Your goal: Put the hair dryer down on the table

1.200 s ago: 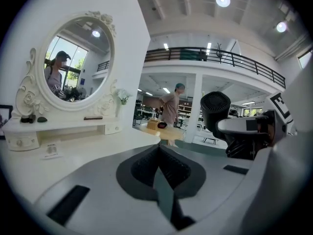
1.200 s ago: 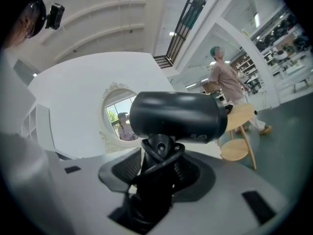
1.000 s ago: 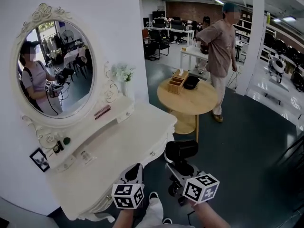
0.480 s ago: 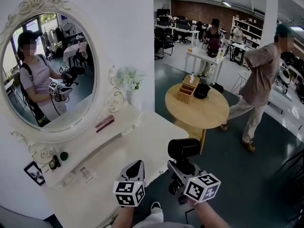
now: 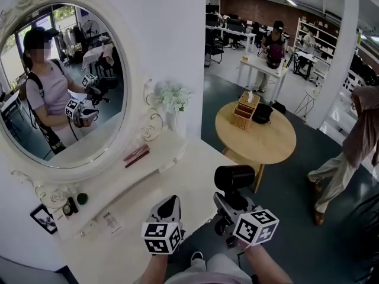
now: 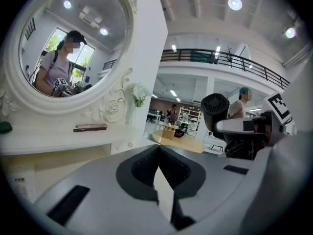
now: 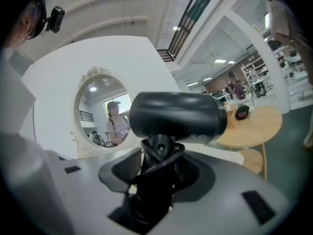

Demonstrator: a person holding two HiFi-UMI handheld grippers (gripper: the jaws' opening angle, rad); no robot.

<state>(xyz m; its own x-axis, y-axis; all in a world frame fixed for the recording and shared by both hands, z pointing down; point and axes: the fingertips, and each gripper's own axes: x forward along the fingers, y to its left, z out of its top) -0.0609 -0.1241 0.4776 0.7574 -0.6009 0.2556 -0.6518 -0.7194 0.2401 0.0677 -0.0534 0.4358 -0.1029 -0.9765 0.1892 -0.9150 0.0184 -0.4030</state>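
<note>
A black hair dryer stands upright in my right gripper, just off the right front edge of the white dressing table. In the right gripper view the jaws are shut on the dryer's handle and coiled cord, with the dryer's barrel lying crosswise above my right gripper. My left gripper hovers beside it over the table's front edge. Its jaws meet at the tips with nothing in them. The left gripper view shows the dryer off to the right.
A large oval mirror backs the dressing table, with a vase of white flowers and a small reddish item on its shelf. A round wooden table stands beyond. A person walks at the right.
Both grippers and the dryer have come closer to the dressing table, which now fills more of the view. The person in the background has walked off to the right.
</note>
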